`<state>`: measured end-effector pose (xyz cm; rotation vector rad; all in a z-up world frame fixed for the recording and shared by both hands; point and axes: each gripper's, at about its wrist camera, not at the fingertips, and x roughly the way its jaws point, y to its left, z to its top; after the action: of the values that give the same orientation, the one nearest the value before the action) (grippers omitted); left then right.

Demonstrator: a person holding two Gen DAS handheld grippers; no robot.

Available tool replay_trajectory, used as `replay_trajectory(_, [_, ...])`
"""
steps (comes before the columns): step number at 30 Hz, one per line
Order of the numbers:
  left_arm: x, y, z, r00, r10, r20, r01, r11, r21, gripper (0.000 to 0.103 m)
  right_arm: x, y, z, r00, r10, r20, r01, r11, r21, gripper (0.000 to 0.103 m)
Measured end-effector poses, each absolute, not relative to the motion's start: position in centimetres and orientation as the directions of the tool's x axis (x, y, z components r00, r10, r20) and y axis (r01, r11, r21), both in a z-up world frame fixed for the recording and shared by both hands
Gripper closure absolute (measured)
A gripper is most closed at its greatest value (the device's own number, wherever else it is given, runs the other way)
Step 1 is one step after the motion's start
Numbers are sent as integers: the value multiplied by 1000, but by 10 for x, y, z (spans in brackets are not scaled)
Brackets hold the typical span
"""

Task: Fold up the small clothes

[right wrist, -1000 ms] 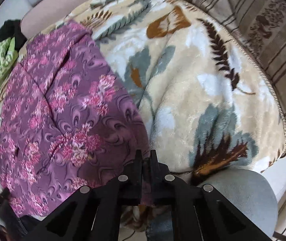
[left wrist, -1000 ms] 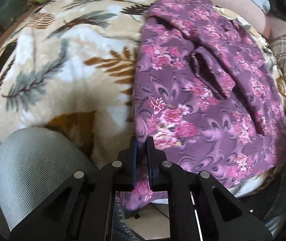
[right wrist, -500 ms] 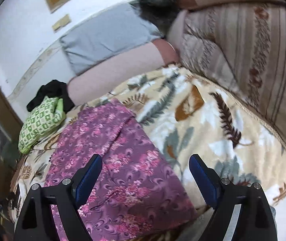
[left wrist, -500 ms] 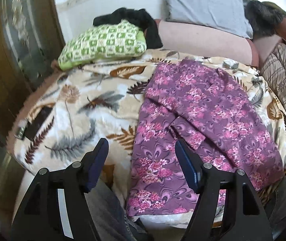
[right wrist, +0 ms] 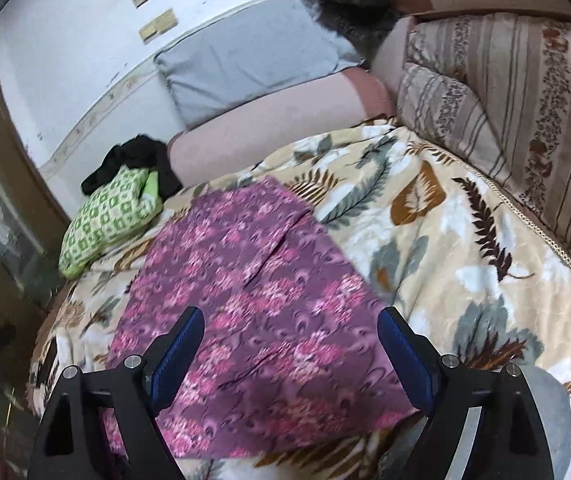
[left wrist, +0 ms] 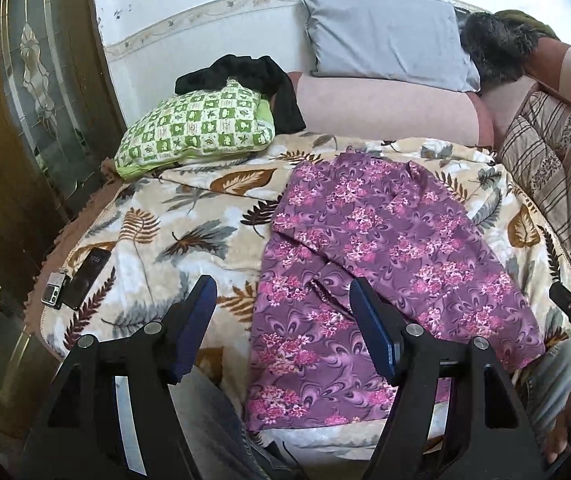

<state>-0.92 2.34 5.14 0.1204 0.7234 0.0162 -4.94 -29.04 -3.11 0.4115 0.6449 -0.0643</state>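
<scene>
The purple flowered garment [left wrist: 369, 272] is lying spread on the leaf-patterned blanket [left wrist: 157, 240] of the bed, filling the middle and lower right of the left wrist view and the lower middle of the right wrist view [right wrist: 253, 320], with folds and creases running across it. The left gripper [left wrist: 283, 324] is hovering above the garment's near edge at the bottom of its frame, its jaws standing spread with nothing between them; they have just been opening. The right gripper [right wrist: 291, 352] is hanging over the near part of the garment at the bottom of its frame, its jaws likewise spread wide and empty, also having just been opening. A green checked pillow [left wrist: 197, 128] is resting on the blanket at the upper left, with a black piece of clothing [left wrist: 253, 80] draped behind it. A grey cushion [left wrist: 385, 40] is leaning against the wall at the top, and a striped cushion [right wrist: 505, 100] is sitting at the right. A dark phone [left wrist: 85, 276] and a small device [left wrist: 53, 290] beside it are lying at the blanket's left edge.
</scene>
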Motion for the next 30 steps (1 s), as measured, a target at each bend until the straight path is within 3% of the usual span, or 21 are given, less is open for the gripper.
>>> replay_trajectory(6, [-7,25,49,739,51,-672,28,994,106,34,-50,-272,-9,821,111,-560,124,923,364,16])
replay_trajectory(15, [25,53,38,671,-3,-741,14,1000,9,34,-12,-265,12,782,303,-544,-18,884,468,16])
replay_trajectory(30, [56,64,36,659,23,-752,-46,999,-9,34,57,-282,7,759,351,-548,-3,844,537,16])
